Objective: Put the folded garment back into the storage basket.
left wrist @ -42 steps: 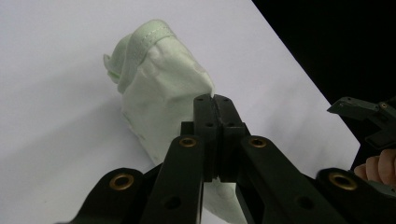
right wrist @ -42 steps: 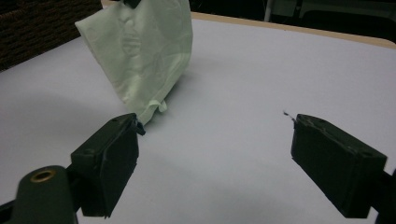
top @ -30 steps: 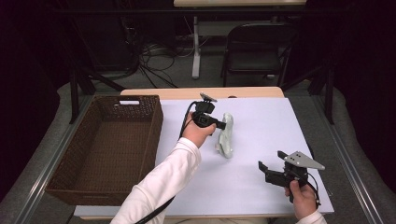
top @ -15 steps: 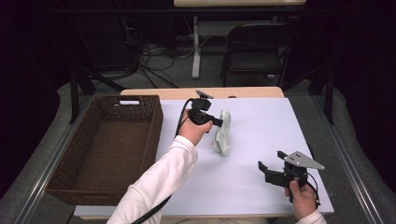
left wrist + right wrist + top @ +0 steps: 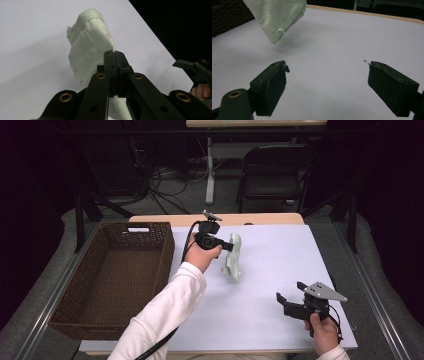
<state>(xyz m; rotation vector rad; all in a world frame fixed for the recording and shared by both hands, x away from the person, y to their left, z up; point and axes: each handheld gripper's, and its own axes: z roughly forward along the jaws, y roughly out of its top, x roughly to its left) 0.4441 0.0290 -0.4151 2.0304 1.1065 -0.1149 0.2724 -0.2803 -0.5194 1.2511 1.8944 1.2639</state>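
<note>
On the white bench (image 5: 280, 270), the left gripper (image 5: 231, 246) is clamped on a pale green cloth (image 5: 233, 260), which hangs from it with its lower end close above the surface. A brown wicker basket (image 5: 75, 315) stands just left of that forearm. The right gripper (image 5: 281, 301) sits well apart near the bench's front right, its fingers (image 5: 280, 297) spread with nothing between them.

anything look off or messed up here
Nothing stands out. The left tongs are shut on a pale green cloth, which hangs clear of the table; the basket sits upright.
</note>
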